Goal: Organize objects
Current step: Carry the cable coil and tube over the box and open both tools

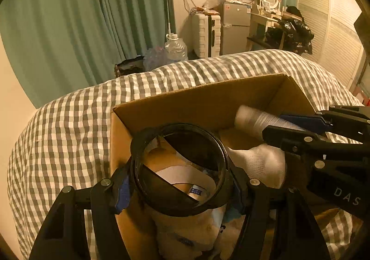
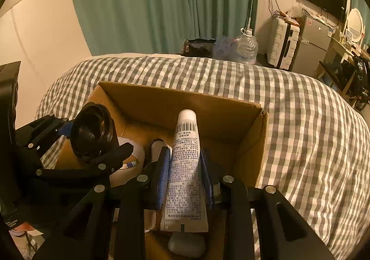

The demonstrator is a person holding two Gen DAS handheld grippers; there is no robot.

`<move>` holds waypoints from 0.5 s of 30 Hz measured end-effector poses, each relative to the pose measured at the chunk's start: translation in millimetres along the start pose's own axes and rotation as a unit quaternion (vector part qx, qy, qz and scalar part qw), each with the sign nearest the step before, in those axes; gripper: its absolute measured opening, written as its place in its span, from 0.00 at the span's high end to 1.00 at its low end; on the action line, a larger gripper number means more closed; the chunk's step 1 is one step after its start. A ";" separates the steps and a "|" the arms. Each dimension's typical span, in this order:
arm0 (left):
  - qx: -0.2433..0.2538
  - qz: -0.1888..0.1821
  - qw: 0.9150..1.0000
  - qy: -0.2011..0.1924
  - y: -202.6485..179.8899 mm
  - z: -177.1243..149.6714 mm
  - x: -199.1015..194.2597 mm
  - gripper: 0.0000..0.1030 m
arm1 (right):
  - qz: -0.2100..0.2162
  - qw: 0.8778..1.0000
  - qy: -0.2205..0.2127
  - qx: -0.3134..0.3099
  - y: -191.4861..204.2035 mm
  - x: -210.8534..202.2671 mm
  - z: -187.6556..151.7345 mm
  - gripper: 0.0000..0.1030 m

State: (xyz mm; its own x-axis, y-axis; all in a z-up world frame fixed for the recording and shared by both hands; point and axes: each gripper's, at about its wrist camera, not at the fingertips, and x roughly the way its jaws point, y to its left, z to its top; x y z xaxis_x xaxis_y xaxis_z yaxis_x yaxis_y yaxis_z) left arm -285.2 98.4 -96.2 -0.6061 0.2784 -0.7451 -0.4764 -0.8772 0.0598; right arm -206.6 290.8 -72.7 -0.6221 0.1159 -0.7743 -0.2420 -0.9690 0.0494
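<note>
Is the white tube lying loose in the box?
No, the right gripper holds the tube between its fingers above the box.

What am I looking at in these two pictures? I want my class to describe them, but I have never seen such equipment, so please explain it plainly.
There is no robot here. A person holds a black two-finger gripper in each hand, and a wide-angle camera on each looks forward along its fingers. One picture comes from the left gripper, the other from the right gripper.

Both reach over an open cardboard box standing on a bed with a checked cover. The left gripper is shut on a round black cap. The right gripper is shut on a white tube with printed text. In the box lie a roll of tape and a white sock.
</note>
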 end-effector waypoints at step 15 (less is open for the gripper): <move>-0.017 0.015 0.998 -0.053 7.4 14.5 -88.7 0.05 | -0.020 0.997 -0.072 0.030 -1.8 -88.3 16.3 0.33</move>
State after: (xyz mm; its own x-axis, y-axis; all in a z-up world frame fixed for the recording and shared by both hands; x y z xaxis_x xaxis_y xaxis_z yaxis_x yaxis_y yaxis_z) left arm -244.2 72.9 -20.1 -0.6846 0.2911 -0.6683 -0.4366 -0.8979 0.0562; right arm -163.3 285.8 5.8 -0.7111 0.1882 -0.6774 -0.3096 -0.9489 0.0614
